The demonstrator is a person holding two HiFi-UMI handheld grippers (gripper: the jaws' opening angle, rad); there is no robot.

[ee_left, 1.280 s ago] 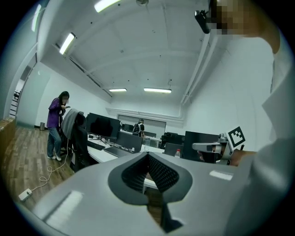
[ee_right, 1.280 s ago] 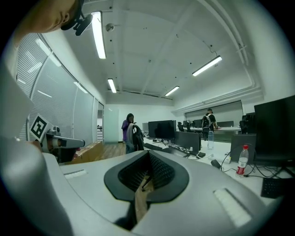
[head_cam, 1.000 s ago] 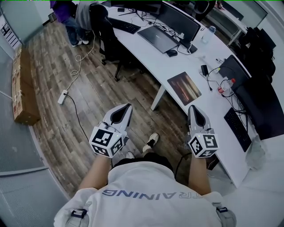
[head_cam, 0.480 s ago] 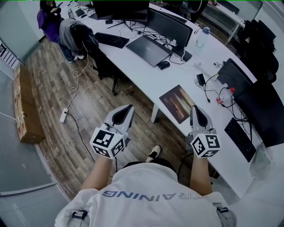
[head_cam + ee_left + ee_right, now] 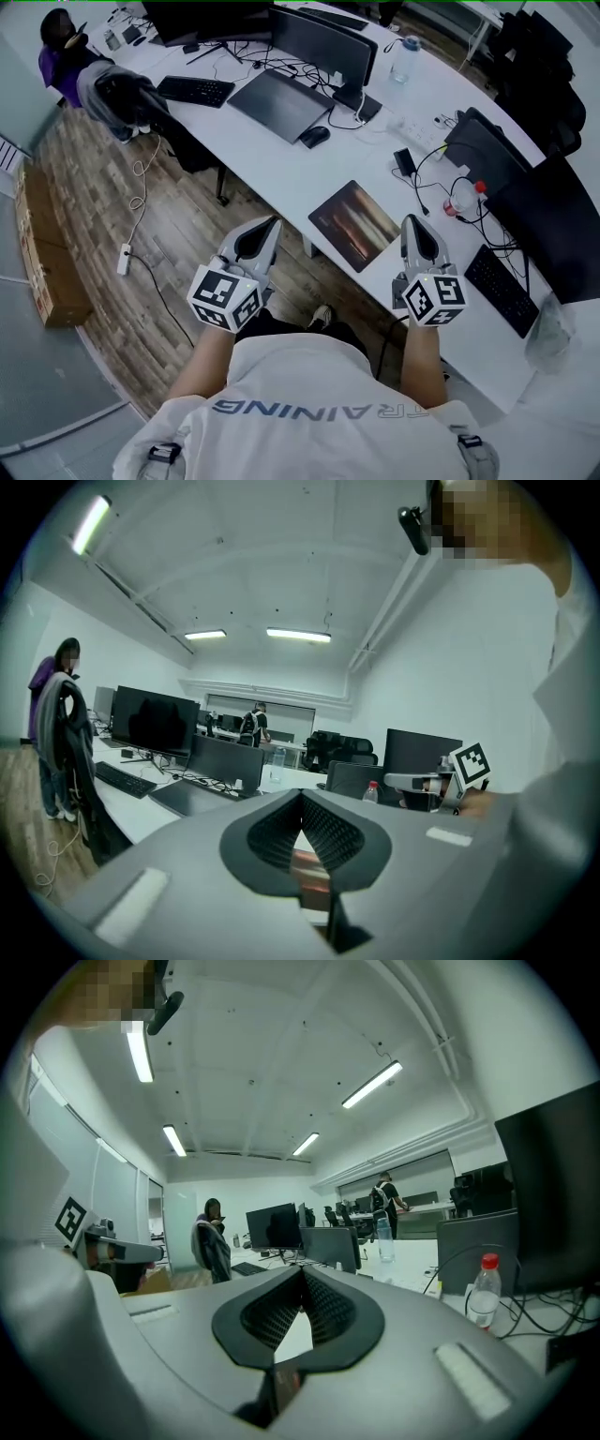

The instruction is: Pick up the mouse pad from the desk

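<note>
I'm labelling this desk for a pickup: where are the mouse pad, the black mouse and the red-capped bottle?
mouse pad (image 5: 354,225), head view, middle of its printed top.
black mouse (image 5: 314,137), head view, its back.
red-capped bottle (image 5: 482,1305), right gripper view, its clear body.

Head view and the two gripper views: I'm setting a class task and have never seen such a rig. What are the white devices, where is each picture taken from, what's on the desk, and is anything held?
A person holds a two-jaw tool in each hand: the left gripper and the right gripper. The head view comes from a camera on the person's head, looking down; each gripper view comes from a camera on that gripper, looking along its jaws. On the white desk lie the mouse pad, a laptop, a mouse, a keyboard and a bottle. Both grippers are shut and empty; neither touches the pad.
</note>
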